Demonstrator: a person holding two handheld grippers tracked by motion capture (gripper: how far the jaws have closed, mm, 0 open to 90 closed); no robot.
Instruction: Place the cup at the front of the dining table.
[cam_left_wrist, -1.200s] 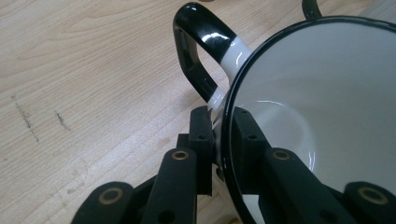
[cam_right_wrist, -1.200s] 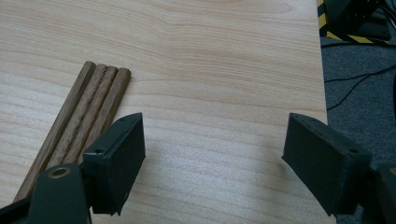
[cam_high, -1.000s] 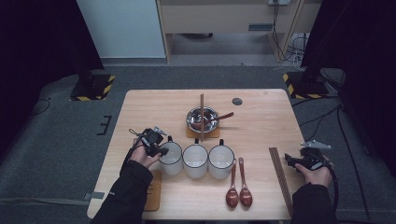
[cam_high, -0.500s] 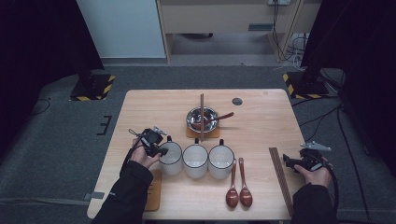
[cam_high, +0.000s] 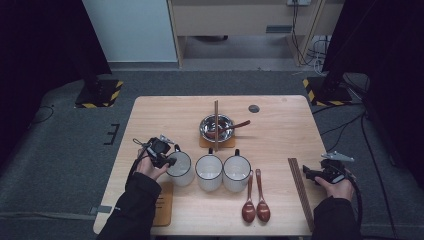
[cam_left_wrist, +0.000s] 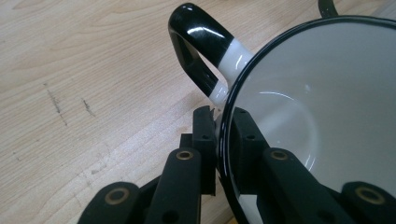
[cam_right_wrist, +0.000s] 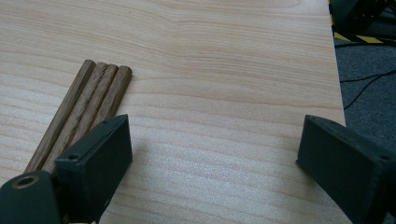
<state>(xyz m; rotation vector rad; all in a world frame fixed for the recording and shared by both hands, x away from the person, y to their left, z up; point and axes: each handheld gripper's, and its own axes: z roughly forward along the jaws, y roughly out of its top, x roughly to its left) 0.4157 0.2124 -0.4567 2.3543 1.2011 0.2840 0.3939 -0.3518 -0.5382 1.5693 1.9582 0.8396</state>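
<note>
Three white enamel mugs with black rims stand in a row near the table's front: left mug (cam_high: 180, 168), middle mug (cam_high: 208, 171), right mug (cam_high: 236, 173). My left gripper (cam_high: 170, 161) is shut on the left mug's rim (cam_left_wrist: 229, 116), one jaw inside and one outside, just below its black-and-white handle (cam_left_wrist: 198, 51). My right gripper (cam_high: 311, 174) stands open low over bare wood at the table's right edge, beside a bundle of wooden chopsticks (cam_high: 300, 192) (cam_right_wrist: 81, 114).
A steel bowl (cam_high: 216, 126) on a wooden coaster holds a spoon and chopsticks behind the mugs. Two brown wooden spoons (cam_high: 255, 200) lie in front of the right mug. A wooden coaster (cam_high: 163, 205) lies at the front left. The table's right edge (cam_right_wrist: 337, 70) is close.
</note>
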